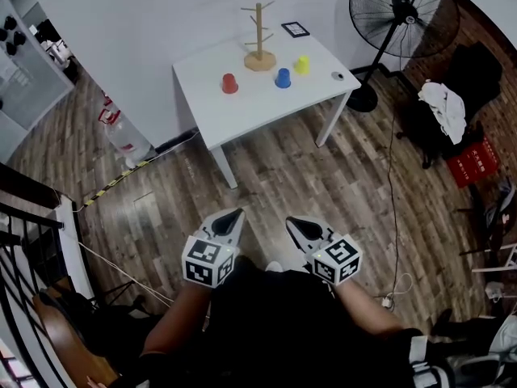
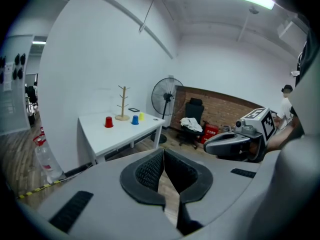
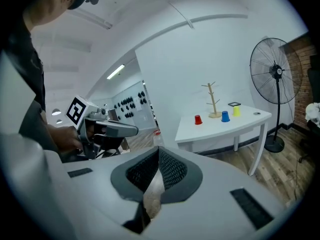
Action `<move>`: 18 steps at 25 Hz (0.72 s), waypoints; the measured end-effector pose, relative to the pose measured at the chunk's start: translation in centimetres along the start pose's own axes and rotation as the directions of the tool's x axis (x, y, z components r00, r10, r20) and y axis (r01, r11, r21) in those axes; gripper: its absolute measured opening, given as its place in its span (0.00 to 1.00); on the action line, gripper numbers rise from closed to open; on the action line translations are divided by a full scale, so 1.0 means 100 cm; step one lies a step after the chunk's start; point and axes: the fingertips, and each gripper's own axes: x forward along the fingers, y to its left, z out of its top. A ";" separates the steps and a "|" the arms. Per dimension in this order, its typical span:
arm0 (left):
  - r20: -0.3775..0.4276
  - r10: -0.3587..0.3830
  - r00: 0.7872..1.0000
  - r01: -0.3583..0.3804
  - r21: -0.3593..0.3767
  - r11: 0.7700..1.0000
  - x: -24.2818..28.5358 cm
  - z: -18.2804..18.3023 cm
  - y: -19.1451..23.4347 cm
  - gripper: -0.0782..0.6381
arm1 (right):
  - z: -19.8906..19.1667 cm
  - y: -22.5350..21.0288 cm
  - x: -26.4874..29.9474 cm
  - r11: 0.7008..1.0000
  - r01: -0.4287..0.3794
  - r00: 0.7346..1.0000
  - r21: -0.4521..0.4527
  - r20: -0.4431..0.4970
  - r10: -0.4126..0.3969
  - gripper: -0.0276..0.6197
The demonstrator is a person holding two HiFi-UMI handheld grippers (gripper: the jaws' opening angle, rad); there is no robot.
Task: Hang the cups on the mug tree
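A wooden mug tree (image 1: 258, 39) stands at the back of a white table (image 1: 250, 107), far ahead of me. Three upside-down cups sit in front of it: red (image 1: 230, 83), blue (image 1: 282, 78) and yellow (image 1: 301, 65). My left gripper (image 1: 231, 218) and right gripper (image 1: 297, 225) are held side by side close to my body, well short of the table, both shut with nothing in them. The left gripper view shows its closed jaws (image 2: 163, 152) aimed toward the table, with the tree (image 2: 122, 104) small in the distance. The right gripper view shows the same for its jaws (image 3: 159, 152).
A standing fan (image 1: 396, 14) is right of the table. A black chair with white cloth (image 1: 443, 103) and a red crate (image 1: 475, 162) sit further right. A water bottle (image 1: 121, 134) stands left of the table, a dark railing (image 1: 24, 217) at far left. Wood floor lies between.
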 end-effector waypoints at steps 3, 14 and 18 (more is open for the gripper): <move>-0.011 0.000 1.000 -0.001 -0.007 1.000 0.008 0.002 0.000 0.13 | 0.000 -0.007 0.002 1.000 -0.004 1.000 0.004 -0.006 0.004 0.05; -0.053 -0.046 0.998 0.046 0.001 0.999 0.058 0.009 0.021 0.13 | -0.004 -0.050 0.026 0.999 0.030 0.999 0.045 -0.034 -0.029 0.05; -0.039 -0.068 0.997 0.069 0.014 0.998 0.090 0.028 0.043 0.13 | 0.008 -0.081 0.042 0.997 0.065 0.997 0.044 -0.037 -0.064 0.05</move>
